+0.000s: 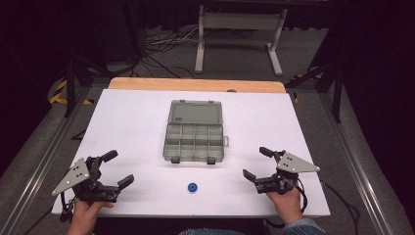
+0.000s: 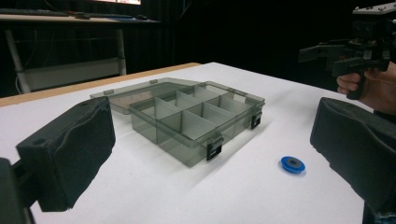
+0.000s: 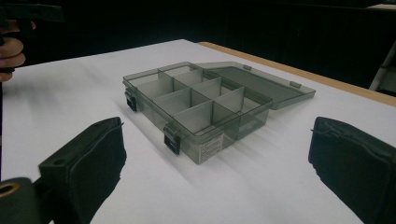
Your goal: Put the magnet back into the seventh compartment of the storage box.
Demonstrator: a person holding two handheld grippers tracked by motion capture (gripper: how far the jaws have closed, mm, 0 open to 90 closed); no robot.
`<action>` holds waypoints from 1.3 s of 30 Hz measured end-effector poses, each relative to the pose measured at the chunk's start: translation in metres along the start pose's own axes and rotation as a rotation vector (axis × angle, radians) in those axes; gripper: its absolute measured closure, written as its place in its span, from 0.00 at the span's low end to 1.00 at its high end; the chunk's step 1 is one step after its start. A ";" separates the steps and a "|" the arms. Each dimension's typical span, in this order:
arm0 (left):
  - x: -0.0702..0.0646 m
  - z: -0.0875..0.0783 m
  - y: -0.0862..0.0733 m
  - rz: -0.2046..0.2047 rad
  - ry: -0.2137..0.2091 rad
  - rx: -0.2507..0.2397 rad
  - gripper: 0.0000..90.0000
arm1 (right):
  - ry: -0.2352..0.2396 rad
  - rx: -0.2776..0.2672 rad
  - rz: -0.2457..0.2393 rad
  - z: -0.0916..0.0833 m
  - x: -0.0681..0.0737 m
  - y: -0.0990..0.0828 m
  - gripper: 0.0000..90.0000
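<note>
A smoky grey plastic organiser box (image 1: 195,142) lies in the middle of the white table (image 1: 137,117), its lid (image 1: 195,112) folded flat open toward the far side. Its several compartments look empty. A small blue disc (image 1: 192,187) with a dark centre lies on the table in front of the box, near the front edge. My left gripper (image 1: 119,168) is held low at the front left, jaws open and empty. My right gripper (image 1: 256,162) is held low at the front right, also open and empty. Both point inward toward the box (image 2: 196,121) and stand apart from it.
A wooden strip (image 1: 195,85) borders the table's far edge. Beyond it stand a white metal frame (image 1: 240,29) and cables on the floor. Metal rails (image 1: 46,147) run along both sides of the table. In the left gripper view the blue disc (image 2: 293,164) lies just inside the right pad (image 2: 355,144).
</note>
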State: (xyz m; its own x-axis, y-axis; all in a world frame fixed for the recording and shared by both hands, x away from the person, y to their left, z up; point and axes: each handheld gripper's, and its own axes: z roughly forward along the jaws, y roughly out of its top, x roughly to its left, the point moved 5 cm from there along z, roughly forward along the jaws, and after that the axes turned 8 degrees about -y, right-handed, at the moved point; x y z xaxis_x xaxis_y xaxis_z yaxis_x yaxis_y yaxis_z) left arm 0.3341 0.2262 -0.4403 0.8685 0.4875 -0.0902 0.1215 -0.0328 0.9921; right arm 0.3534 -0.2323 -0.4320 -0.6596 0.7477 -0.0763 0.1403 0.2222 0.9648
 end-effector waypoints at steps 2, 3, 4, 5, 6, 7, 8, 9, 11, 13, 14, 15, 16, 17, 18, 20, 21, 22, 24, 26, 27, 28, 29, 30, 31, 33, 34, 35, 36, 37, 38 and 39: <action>0.000 0.000 0.000 -0.002 -0.003 -0.001 0.01 | 0.000 -0.002 -0.003 0.000 0.000 0.000 0.05; 0.000 0.000 0.000 -0.007 -0.006 -0.002 0.01 | 0.002 -0.004 -0.006 0.000 0.001 0.001 0.05; 0.000 0.000 0.000 -0.009 -0.007 -0.004 0.01 | 0.002 -0.006 -0.014 0.000 0.002 0.001 0.05; 0.000 0.000 0.000 -0.011 -0.008 -0.006 0.01 | 0.001 -0.006 -0.029 -0.001 0.003 0.002 0.05; 0.001 -0.001 0.000 -0.011 -0.011 -0.007 0.01 | 0.001 -0.009 -0.031 0.000 0.004 0.002 0.05; 0.001 -0.001 0.000 -0.011 -0.011 -0.007 0.01 | 0.001 -0.009 -0.031 0.000 0.004 0.002 0.05; 0.001 -0.001 0.000 -0.020 -0.012 -0.014 0.01 | 0.003 -0.009 -0.028 0.000 0.004 0.002 0.05; 0.001 -0.002 0.000 -0.021 -0.012 -0.013 0.01 | 0.009 -0.010 -0.028 0.000 0.004 0.002 0.05; 0.002 -0.002 0.000 -0.024 -0.012 -0.018 0.01 | 0.006 -0.002 -0.033 0.001 0.004 0.002 0.05; 0.001 -0.002 0.000 -0.024 -0.013 -0.021 0.01 | 0.010 -0.006 -0.037 0.001 0.005 0.003 0.05; 0.001 -0.002 0.000 -0.023 -0.012 -0.020 0.01 | 0.008 -0.003 -0.042 0.001 0.005 0.003 0.05; 0.002 -0.002 0.000 -0.019 -0.012 -0.017 0.01 | 0.008 -0.005 -0.046 0.001 0.006 0.004 0.05; 0.001 -0.002 0.000 -0.022 -0.012 -0.017 0.01 | 0.006 -0.002 -0.058 0.001 0.006 0.005 0.05; 0.001 -0.002 0.000 -0.022 -0.012 -0.017 0.01 | 0.006 -0.003 -0.062 0.000 0.006 0.005 0.05; 0.001 -0.001 0.000 -0.011 -0.011 -0.008 0.01 | 0.003 0.000 -0.063 0.000 0.006 0.006 0.05; 0.000 0.000 0.000 -0.011 -0.011 -0.008 0.01 | -0.006 -0.003 -0.069 -0.001 0.006 0.007 0.05; 0.000 0.000 0.000 -0.015 -0.010 -0.012 0.01 | -0.008 -0.002 -0.069 -0.001 0.006 0.007 0.05; 0.000 0.000 0.000 -0.015 -0.011 -0.012 0.01 | -0.006 -0.001 -0.063 -0.001 0.006 0.007 0.05; 0.000 -0.001 0.000 -0.011 -0.012 -0.010 0.01 | -0.006 0.001 -0.062 -0.001 0.006 0.007 0.05; 0.001 -0.001 0.000 -0.013 -0.012 -0.010 0.01 | -0.002 0.007 -0.061 0.000 0.007 0.007 0.05; 0.001 -0.001 0.000 -0.015 -0.013 -0.012 0.01 | -0.001 0.010 -0.058 0.001 0.007 0.006 0.05; 0.001 -0.001 0.000 -0.015 -0.013 -0.012 0.01 | 0.000 0.009 -0.059 0.001 0.007 0.006 0.05; 0.001 -0.001 0.000 -0.017 -0.013 -0.013 0.01 | 0.000 0.011 -0.056 0.001 0.007 0.007 0.05; 0.001 -0.001 0.000 -0.017 -0.012 -0.013 0.01 | 0.002 0.011 -0.055 0.002 0.008 0.007 0.05; 0.001 -0.001 0.000 -0.016 -0.011 -0.012 0.01 | 0.005 0.007 -0.047 0.002 0.008 0.008 0.05; 0.000 -0.001 0.000 -0.020 -0.013 -0.012 0.01 | 0.016 0.003 -0.040 0.003 0.010 0.010 0.05; 0.001 -0.001 0.000 -0.018 -0.012 -0.011 0.01 | 0.021 0.002 -0.043 0.004 0.011 0.012 0.05; 0.001 -0.001 0.000 -0.014 -0.010 -0.012 0.01 | 0.022 0.005 -0.050 0.005 0.012 0.013 0.05; 0.000 -0.001 0.000 -0.013 -0.009 -0.010 0.01 | 0.026 0.000 -0.055 0.006 0.013 0.014 0.05; 0.000 -0.001 0.000 -0.014 -0.010 -0.009 0.01 | 0.035 0.003 -0.058 0.008 0.015 0.015 0.05; 0.000 -0.001 0.000 -0.015 -0.010 -0.010 0.01 | 0.040 0.004 -0.057 0.009 0.016 0.016 0.05; 0.000 0.000 0.000 -0.016 -0.010 -0.010 0.01 | 0.044 0.005 -0.066 0.011 0.017 0.017 0.05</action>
State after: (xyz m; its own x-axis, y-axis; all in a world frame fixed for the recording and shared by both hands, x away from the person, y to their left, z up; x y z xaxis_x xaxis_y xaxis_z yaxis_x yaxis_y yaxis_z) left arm 0.3342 0.2267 -0.4403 0.8713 0.4791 -0.1065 0.1302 -0.0164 0.9914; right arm 0.3526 -0.2086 -0.4193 -0.6995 0.7031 -0.1281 0.0991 0.2729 0.9569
